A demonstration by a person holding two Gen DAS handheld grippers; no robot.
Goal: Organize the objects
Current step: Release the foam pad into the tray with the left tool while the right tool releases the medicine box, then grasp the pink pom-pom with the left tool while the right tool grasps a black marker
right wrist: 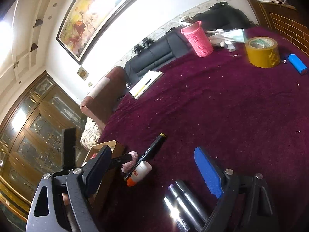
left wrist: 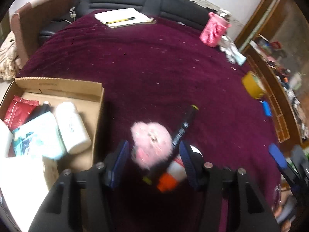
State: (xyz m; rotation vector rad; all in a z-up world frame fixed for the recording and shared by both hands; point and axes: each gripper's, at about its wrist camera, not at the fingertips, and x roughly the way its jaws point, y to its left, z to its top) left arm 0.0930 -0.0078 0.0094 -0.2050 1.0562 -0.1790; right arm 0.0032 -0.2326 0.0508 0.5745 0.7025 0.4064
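Two grippers over a maroon cloth [left wrist: 154,67] here. Left gripper [left wrist: 154,160] points down at a fuzzy pink puff [left wrist: 152,143] sitting between its blue pads [left wrist: 119,160], with gaps on both sides as far as I can tell through the blur, so jaws part open and not clamped on it. Right beside the puff lies a black marker [left wrist: 183,127], and a white glue stick [left wrist: 175,170] with an orange cap sits touching the right pad's side. Cardboard box [left wrist: 58,89] is just left of the gripper, already holding a white bottle [left wrist: 72,127], a light blue pack [left wrist: 40,133] and a red pouch [left wrist: 17,110]. Right gripper [right wrist: 152,170] has its jaws wide with nothing gripped; a couple of dark metallic tubes [right wrist: 183,199] lie on the cloth between its fingers, glare on them. Far side of the cloth: a pink knit holder [right wrist: 197,38], yellow tape roll [right wrist: 262,52], blue cylinder [right wrist: 297,63], and a notepad [left wrist: 123,17] with a pen on top.
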